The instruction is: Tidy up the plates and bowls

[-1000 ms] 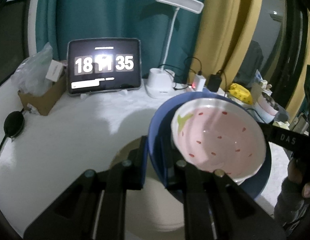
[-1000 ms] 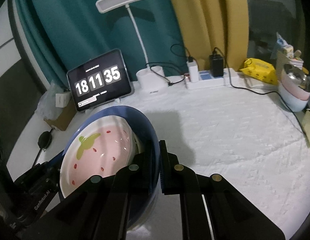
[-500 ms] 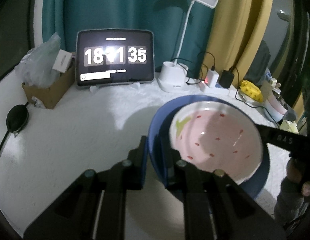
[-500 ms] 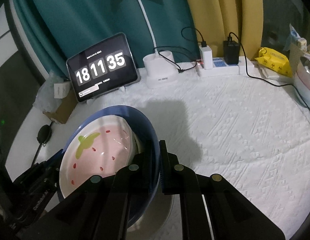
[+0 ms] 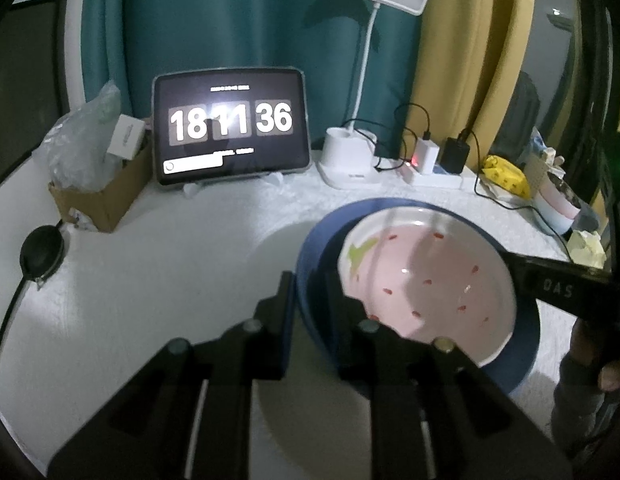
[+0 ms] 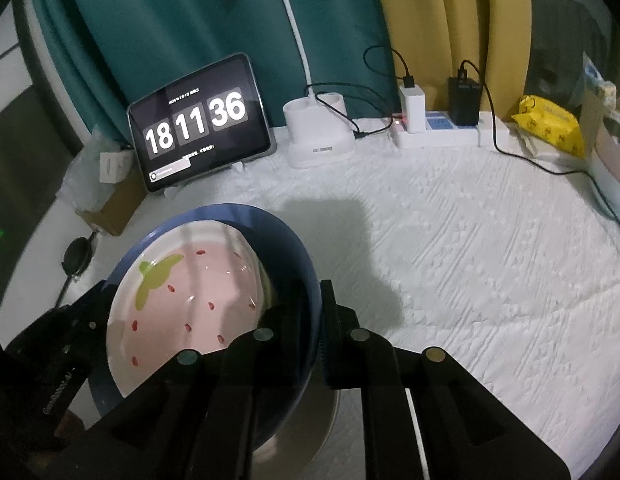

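Observation:
A blue bowl holds a pink strawberry-pattern dish inside it. My left gripper is shut on the blue bowl's left rim. My right gripper is shut on the bowl's right rim, with the pink dish beside its inner finger. Both hold the bowl above the white tablecloth. A pale round thing shows under the bowl; what it is cannot be told. Each gripper shows in the other's view: the right one, the left one.
At the back stand a tablet clock, a white desk lamp, a power strip with chargers and a yellow packet. A cardboard box with bags sits left. Stacked bowls stand at the right edge.
Both grippers and the bowl have risen and tilted back a little; the back of the table now sits lower in both views. The grips are unchanged.

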